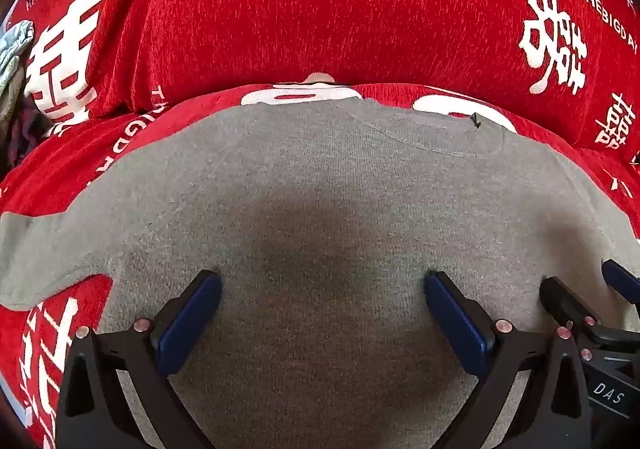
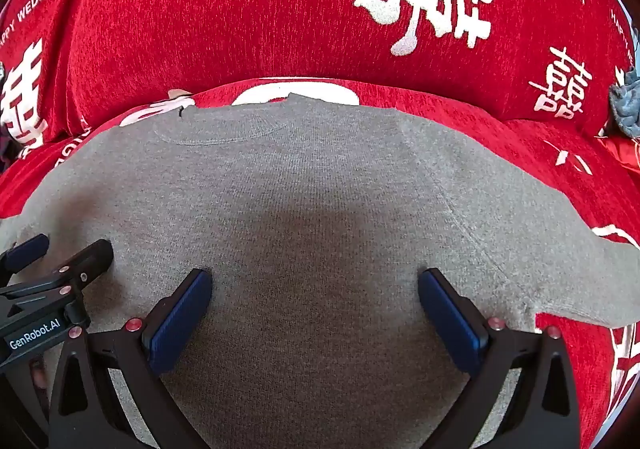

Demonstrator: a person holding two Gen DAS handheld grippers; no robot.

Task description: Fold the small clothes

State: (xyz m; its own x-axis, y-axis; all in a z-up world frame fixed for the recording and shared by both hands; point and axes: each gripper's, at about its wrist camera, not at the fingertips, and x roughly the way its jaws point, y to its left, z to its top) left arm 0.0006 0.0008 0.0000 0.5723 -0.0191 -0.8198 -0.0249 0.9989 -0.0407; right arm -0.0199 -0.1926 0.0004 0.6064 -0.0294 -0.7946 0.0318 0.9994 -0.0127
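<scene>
A grey knitted top [image 1: 320,185] lies flat on a red cloth, its collar at the far side and a short sleeve out to each side. It also fills the right wrist view [image 2: 320,177]. My left gripper [image 1: 322,289] is open, its blue-padded fingers [image 1: 192,317] spread wide low over the top's body. My right gripper [image 2: 314,287] is open too, beside the left one over the same top. The right gripper's fingers show at the right edge of the left wrist view [image 1: 568,301]. The left gripper's fingers show at the left edge of the right wrist view [image 2: 92,255].
The red cloth [image 1: 320,9] with white characters and lettering covers a seat and backrest behind the top. A light blue-grey garment [image 1: 16,45] lies at the far left. A grey-blue piece of cloth [image 2: 626,101] sits at the far right.
</scene>
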